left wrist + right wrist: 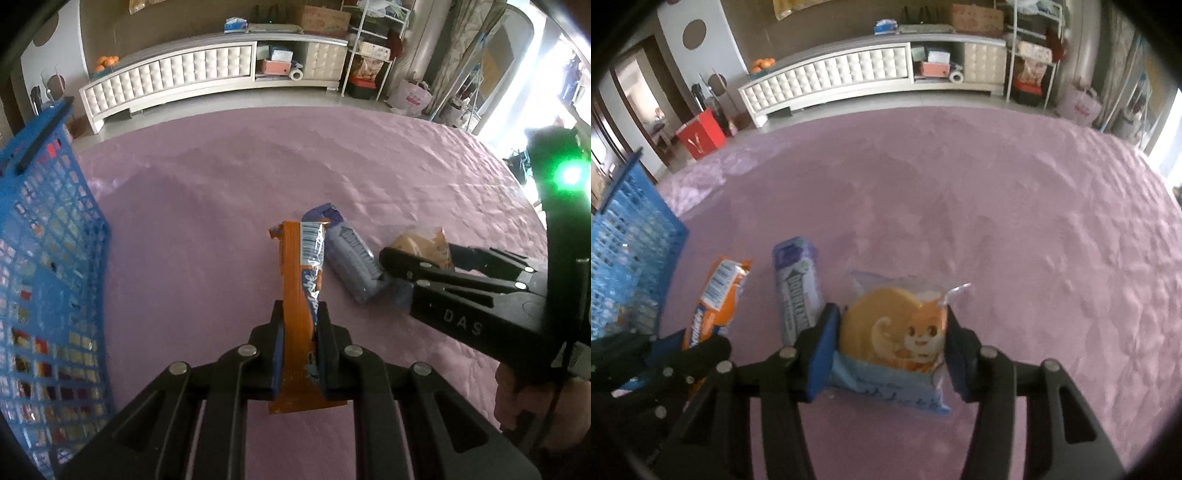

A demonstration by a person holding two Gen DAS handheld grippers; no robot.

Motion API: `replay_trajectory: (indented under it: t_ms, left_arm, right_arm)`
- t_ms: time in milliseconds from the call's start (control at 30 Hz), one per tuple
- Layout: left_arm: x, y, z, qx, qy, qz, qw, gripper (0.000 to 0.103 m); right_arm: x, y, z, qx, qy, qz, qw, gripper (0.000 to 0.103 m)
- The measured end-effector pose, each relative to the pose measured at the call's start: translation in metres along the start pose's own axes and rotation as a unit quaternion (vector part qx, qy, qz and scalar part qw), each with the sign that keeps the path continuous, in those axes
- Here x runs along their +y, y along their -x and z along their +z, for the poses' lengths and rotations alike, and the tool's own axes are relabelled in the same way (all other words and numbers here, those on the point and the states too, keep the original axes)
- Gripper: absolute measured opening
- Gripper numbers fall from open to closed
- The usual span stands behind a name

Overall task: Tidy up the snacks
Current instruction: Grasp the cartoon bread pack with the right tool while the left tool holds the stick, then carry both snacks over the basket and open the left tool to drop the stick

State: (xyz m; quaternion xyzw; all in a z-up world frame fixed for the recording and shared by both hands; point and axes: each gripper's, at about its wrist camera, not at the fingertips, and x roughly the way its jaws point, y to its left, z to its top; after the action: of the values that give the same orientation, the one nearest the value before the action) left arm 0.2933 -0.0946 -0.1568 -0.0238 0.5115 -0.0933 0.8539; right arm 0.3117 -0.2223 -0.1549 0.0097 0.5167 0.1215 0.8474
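My left gripper (300, 321) is shut on an orange snack pack (301, 280) and holds it over the purple quilted cover (221, 192). The pack also shows in the right wrist view (714, 299), with the left gripper (665, 354) on it. A purple snack roll (351, 258) lies beside it, also seen in the right wrist view (798, 291). My right gripper (892, 332) has its pads on both sides of a round cake in a clear and blue wrapper (897, 332). In the left wrist view the right gripper (417, 254) covers most of the cake (421, 240).
A blue mesh basket (44, 280) holding several snacks stands at the left, also in the right wrist view (628, 251). A white low cabinet (207, 70) lines the far wall. A red box (701, 134) stands on the floor beyond the cover.
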Motion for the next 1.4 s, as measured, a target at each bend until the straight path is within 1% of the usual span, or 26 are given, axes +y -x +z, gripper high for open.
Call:
replay_trajectory:
  t_ms: [133, 267, 333, 567, 733, 900, 967, 1100, 1267, 1400]
  left_arm:
    - [-0.001, 0.02, -0.003, -0.013, 0.003, -0.003, 0.9999, 0.013]
    - [-0.005, 0.047, -0.009, -0.034, -0.005, -0.004, 0.9994, 0.013]
    - [-0.004, 0.064, -0.014, -0.048, -0.005, -0.011, 0.9988, 0.013]
    - [0.001, 0.12, -0.025, -0.09, -0.003, -0.003, 0.9959, 0.013]
    - [0.007, 0.163, -0.03, -0.124, -0.003, 0.003, 0.9922, 0.013]
    - [0.02, 0.202, -0.039, -0.155, -0.016, 0.023, 0.9875, 0.013]
    - [0.028, 0.213, -0.042, -0.165, -0.017, 0.031, 0.9857, 0.013]
    - [0.051, 0.235, -0.05, -0.176, -0.015, 0.046, 0.9831, 0.013]
    - [0.085, 0.255, -0.052, -0.177, 0.0, 0.053, 0.9828, 0.013]
    - [0.112, 0.265, -0.047, -0.171, 0.013, 0.061, 0.9833, 0.013]
  right_arm:
    - [0.003, 0.017, -0.008, -0.012, 0.002, -0.008, 1.0, 0.057]
    - [0.011, 0.045, -0.011, -0.031, 0.0, -0.001, 1.0, 0.057]
    - [0.016, 0.058, -0.011, -0.043, 0.0, 0.002, 0.999, 0.057]
    - [0.052, 0.124, -0.013, -0.106, 0.032, 0.016, 0.994, 0.057]
    - [0.08, 0.163, -0.014, -0.138, 0.057, 0.027, 0.988, 0.057]
    - [0.108, 0.194, -0.019, -0.163, 0.077, 0.04, 0.983, 0.057]
    - [0.122, 0.202, -0.019, -0.172, 0.088, 0.047, 0.98, 0.057]
    - [0.147, 0.207, -0.02, -0.186, 0.118, 0.044, 0.974, 0.057]
    - [0.179, 0.207, -0.016, -0.186, 0.134, 0.077, 0.97, 0.057]
    - [0.2, 0.202, -0.01, -0.186, 0.14, 0.095, 0.968, 0.057]
